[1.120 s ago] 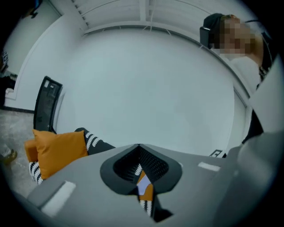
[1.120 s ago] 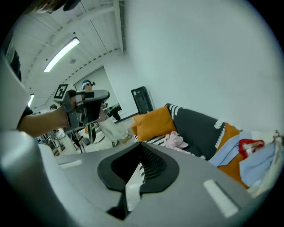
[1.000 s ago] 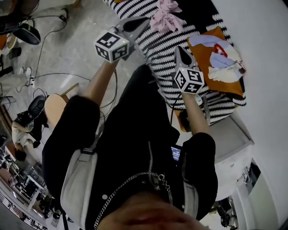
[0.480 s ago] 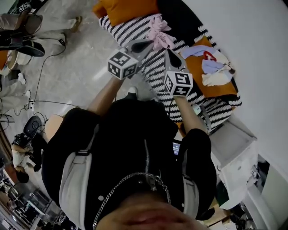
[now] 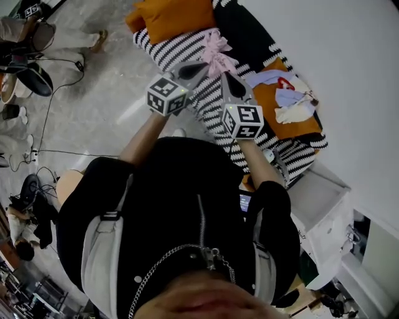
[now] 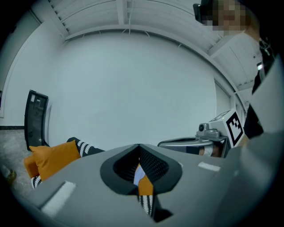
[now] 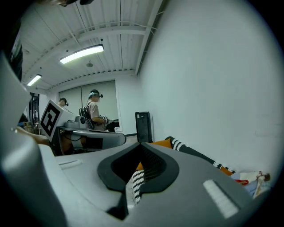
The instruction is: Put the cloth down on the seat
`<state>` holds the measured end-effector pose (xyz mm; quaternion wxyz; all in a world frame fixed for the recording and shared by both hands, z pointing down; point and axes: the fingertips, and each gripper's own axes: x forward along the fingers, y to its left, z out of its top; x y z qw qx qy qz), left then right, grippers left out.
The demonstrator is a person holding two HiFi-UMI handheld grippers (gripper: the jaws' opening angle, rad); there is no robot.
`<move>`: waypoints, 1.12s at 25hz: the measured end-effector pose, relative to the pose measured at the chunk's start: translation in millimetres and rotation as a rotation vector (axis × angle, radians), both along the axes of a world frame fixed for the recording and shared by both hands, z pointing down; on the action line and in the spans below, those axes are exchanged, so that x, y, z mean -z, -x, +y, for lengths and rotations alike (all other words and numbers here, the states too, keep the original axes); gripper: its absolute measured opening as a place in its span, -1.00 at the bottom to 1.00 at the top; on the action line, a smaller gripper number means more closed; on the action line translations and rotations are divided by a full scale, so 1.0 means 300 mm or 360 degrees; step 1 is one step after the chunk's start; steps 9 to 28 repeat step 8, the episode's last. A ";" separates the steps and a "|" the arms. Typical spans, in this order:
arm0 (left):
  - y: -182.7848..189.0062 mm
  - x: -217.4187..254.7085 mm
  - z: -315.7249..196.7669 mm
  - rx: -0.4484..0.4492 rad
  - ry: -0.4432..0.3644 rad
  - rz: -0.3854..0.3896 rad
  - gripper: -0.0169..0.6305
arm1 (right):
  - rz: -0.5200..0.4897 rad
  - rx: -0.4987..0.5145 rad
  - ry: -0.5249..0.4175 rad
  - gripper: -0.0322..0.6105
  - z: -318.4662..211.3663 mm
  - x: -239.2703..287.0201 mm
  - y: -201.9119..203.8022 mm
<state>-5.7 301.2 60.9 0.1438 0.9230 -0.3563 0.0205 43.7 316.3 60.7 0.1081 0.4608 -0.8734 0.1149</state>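
A pink cloth [image 5: 217,52] lies crumpled on the black-and-white striped sofa seat [image 5: 177,48] in the head view. My left gripper [image 5: 198,66] hovers just left of the cloth, its jaws shut with nothing between them. My right gripper [image 5: 225,76] hangs just right of the cloth and nearer to me, also shut and empty. In the left gripper view the shut jaws [image 6: 139,146] point at the white wall, and the cloth is out of sight. The right gripper view has its shut jaws [image 7: 141,144] over a sliver of the striped seat [image 7: 135,181].
An orange cushion [image 5: 173,17] sits at the sofa's far end. A second orange cushion [image 5: 297,128] on the right carries a pile of clothes [image 5: 283,95]. A white cabinet [image 5: 319,200] stands by the sofa's near end. Cables [image 5: 59,93] run over the floor at left. A black tower [image 7: 143,126] stands by the wall.
Both grippers have drawn closer together and now flank the pink cloth. The head view has swung, so more of the sofa and the far orange cushion shows.
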 end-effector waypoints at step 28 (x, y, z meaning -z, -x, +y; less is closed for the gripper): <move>0.065 -0.003 0.033 -0.0038 -0.0003 0.0004 -0.94 | -0.0004 0.0021 -0.0014 -0.90 0.030 0.022 0.086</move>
